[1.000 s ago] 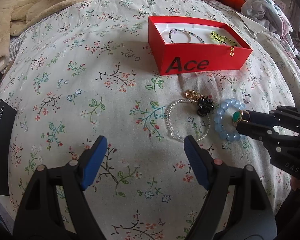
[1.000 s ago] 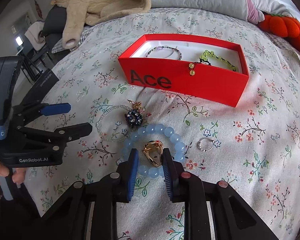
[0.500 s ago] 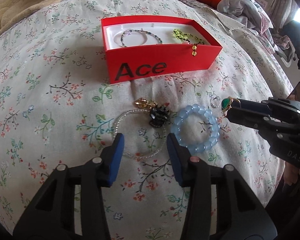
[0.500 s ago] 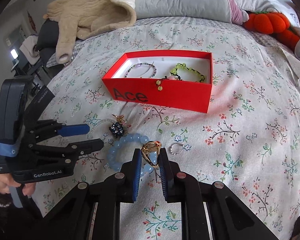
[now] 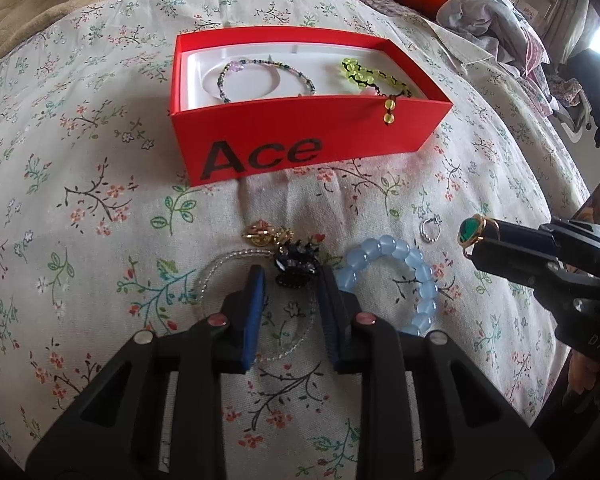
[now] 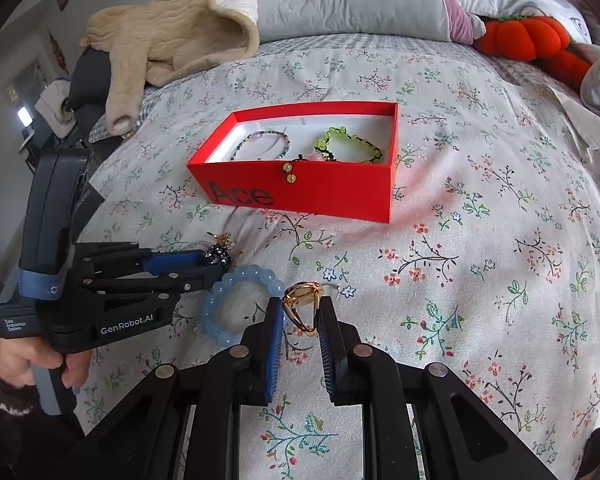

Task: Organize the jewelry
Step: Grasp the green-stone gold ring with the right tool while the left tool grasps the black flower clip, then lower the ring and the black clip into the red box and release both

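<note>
A red "Ace" box (image 5: 300, 148) (image 6: 320, 196) sits on the floral bedspread and holds a dark beaded bracelet (image 5: 260, 76) and a yellow-green bracelet (image 5: 364, 74). My right gripper (image 6: 300, 312) is shut on a gold ring with a green stone (image 6: 302, 304) (image 5: 474, 232), held above the bed. My left gripper (image 5: 290, 284) is narrowed around a black beaded charm (image 5: 296, 266) (image 6: 218, 257) on a clear bead bracelet (image 5: 220, 276); contact is unclear. A blue bead bracelet (image 5: 404, 276) (image 6: 236, 300) and a small silver ring (image 5: 429, 232) lie beside it.
A beige garment (image 6: 172, 48) and grey pillow (image 6: 348, 0) lie at the head of the bed. An orange plush pumpkin (image 6: 528, 40) sits at the back right. A black box (image 6: 86, 200) lies at the left edge.
My left gripper has moved forward and narrowed around the black charm. My right gripper has lifted the gold ring up and to the right, away from the blue bracelet.
</note>
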